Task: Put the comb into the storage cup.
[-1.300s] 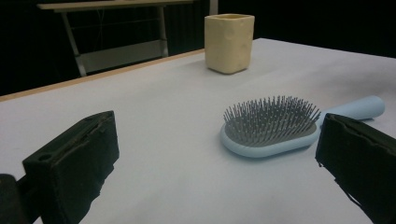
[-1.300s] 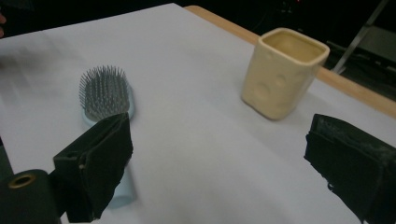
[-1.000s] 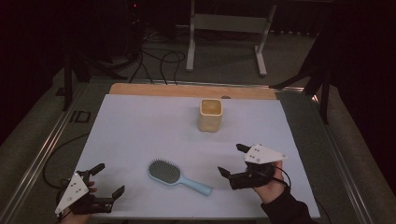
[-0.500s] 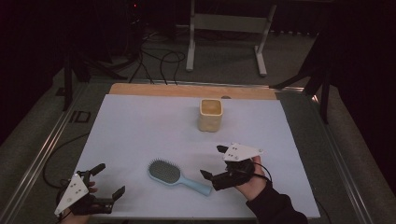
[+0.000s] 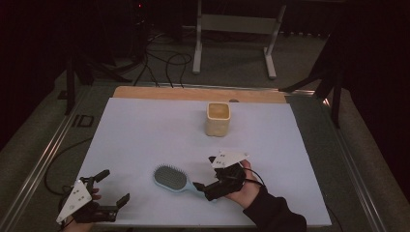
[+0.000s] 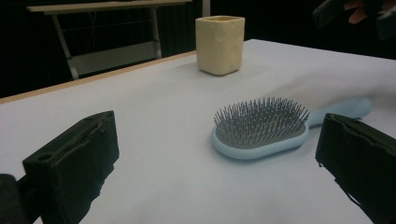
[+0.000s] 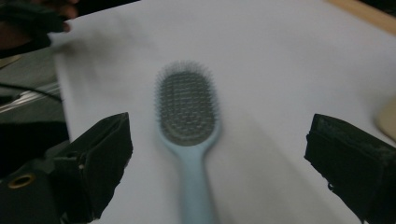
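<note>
Hairbrush (image 5: pixel 175 179) is seen lying bristles-up on the white table (image 5: pixel 145 135), toward the near edge, with its pale blue handle pointing right toward the right gripper (image 5: pixel 212 186). That gripper is held with its jaws spread wide, and in the right gripper view the handle (image 7: pixel 194 186) runs up between them, untouched. The left gripper (image 5: pixel 109 193) is rested at the near left corner, jaws likewise spread and holding nothing, well apart from the brush. A cream square cup (image 5: pixel 218 118) stands farther back, near the middle of the table. The brush is judged to be light and rigid, made of smooth plastic that could slip under a weak pinch; the bristle pad would give and offers a poor hold. The narrow handle is considered the best place to be gripped, squeezed across its width close to the head so the brush does not tip.
</note>
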`<action>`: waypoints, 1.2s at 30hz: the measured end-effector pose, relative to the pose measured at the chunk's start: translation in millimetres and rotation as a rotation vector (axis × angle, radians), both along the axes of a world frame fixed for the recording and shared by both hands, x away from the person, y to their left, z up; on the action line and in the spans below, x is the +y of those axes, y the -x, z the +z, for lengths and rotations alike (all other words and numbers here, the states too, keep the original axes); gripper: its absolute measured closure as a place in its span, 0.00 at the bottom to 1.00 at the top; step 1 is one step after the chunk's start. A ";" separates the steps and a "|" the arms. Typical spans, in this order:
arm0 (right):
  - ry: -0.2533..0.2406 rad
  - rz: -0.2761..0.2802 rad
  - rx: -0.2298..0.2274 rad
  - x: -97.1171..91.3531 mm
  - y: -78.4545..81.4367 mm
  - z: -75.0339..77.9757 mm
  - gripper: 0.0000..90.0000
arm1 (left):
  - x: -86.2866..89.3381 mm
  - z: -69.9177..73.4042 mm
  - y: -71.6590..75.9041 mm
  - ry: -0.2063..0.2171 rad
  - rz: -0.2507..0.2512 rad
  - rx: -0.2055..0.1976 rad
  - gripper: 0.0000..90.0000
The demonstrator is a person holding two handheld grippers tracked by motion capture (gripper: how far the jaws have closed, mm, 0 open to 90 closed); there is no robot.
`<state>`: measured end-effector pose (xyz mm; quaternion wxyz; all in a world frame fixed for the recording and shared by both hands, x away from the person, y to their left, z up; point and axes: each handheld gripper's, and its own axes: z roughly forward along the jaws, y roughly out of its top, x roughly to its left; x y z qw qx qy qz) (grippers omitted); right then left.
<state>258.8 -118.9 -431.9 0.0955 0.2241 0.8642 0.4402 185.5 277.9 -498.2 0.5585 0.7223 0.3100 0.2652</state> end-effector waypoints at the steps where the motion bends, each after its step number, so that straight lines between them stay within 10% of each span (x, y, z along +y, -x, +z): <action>1: 0.007 0.004 -0.002 2.3 0.4 -1.4 0.08 | 0.0 -0.1 0.0 0.001 -0.001 0.000 0.00; 36: 0.389 0.081 0.198 60.4 -13.7 -56.9 0.21 | 0.2 0.1 0.0 0.008 -0.010 0.002 0.00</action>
